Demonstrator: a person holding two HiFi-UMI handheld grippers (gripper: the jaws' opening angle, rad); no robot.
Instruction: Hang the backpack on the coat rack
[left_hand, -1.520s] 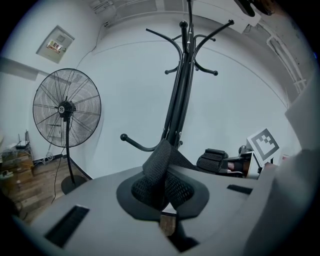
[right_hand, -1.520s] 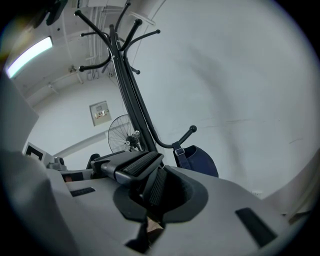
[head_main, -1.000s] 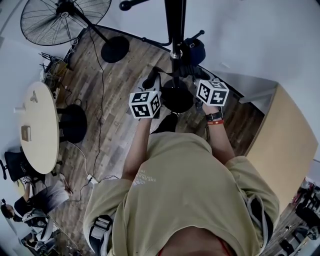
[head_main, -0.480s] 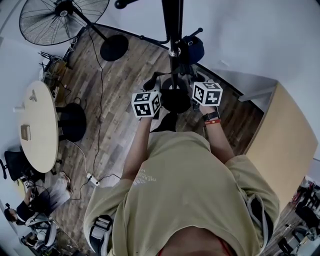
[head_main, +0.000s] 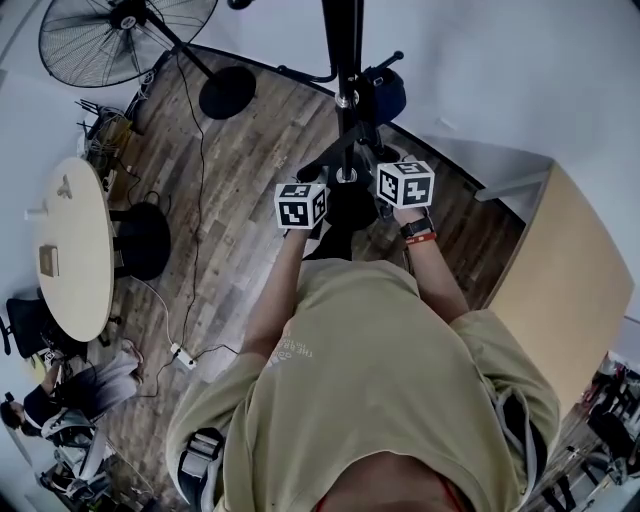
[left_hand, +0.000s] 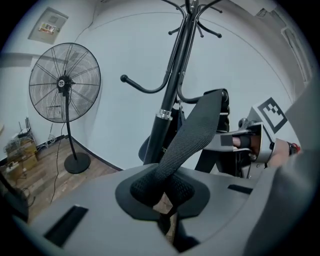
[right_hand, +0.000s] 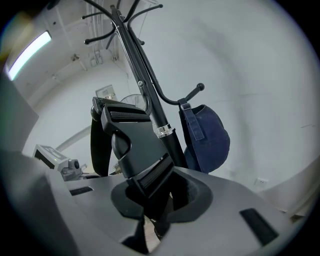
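Note:
The black coat rack (head_main: 347, 60) rises in front of me; its pole (left_hand: 167, 107) and hooks show in both gripper views. The black backpack (head_main: 350, 205) hangs against the pole between my two grippers. My left gripper (head_main: 312, 185) is shut on the backpack's mesh shoulder strap (left_hand: 192, 137), which runs up toward a hook. My right gripper (head_main: 388, 168) is at the pole's right. Its jaws (right_hand: 155, 220) are opening, and a black webbing strap with a buckle (right_hand: 132, 145) still lies between them. The backpack's body is mostly hidden.
A navy cap (right_hand: 207, 140) hangs on a lower hook of the rack (head_main: 385, 95). A standing fan (head_main: 115, 40) is far left, a round table (head_main: 65, 250) at left, and a wooden cabinet (head_main: 560, 290) at right. Cables and a power strip (head_main: 180, 355) lie on the floor.
Both grippers have drawn closer together and toward the rack's pole, sinking with the straps. The right gripper's jaws have begun to part.

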